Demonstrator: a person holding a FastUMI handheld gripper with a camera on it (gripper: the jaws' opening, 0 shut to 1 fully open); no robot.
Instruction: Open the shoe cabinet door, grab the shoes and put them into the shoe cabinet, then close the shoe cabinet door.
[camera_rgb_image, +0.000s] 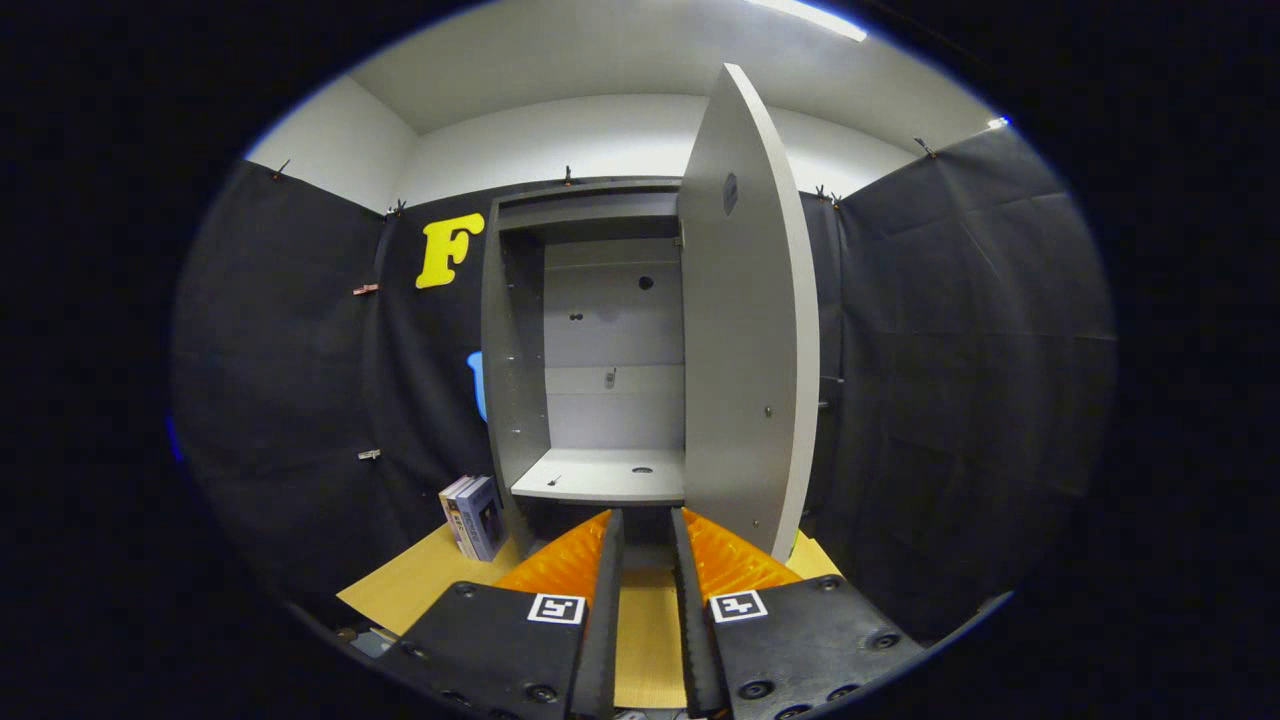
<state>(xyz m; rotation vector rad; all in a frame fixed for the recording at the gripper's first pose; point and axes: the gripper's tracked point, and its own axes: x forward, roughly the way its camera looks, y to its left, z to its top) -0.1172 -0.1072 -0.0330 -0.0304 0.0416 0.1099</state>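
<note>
Your gripper (645, 525) is sitting low in the centre of the frame with its fingers (608, 560) parted by a narrow gap and nothing between them: released, gripping nothing. The fingertips are pointing at the dark opening just under the cabinet's lower shelf.

Taking the scene from the largest thing down: the shoe cabinet (515, 360) is standing in the middle of the frame against the black booth wall, and its door (745, 330) is hanging open, edge-on toward you, right of centre. You are looking at a tall, stiff panel; my guess is that it is light on its hinges and swings freely, so when you are closing it, push or pinch near the free vertical edge rather than close to the hinge side, where you would be fighting the leverage.

The shelf (600, 475) inside is bare, with a small round mark on it. Left of the cabinet's foot, a few books (475, 515) are standing on the tan floor board (420, 585).

As for the shoes, you are not pointing at them now. Shoes tend to be light and a bit yielding; the heel collar is probably your surest hold.
</note>
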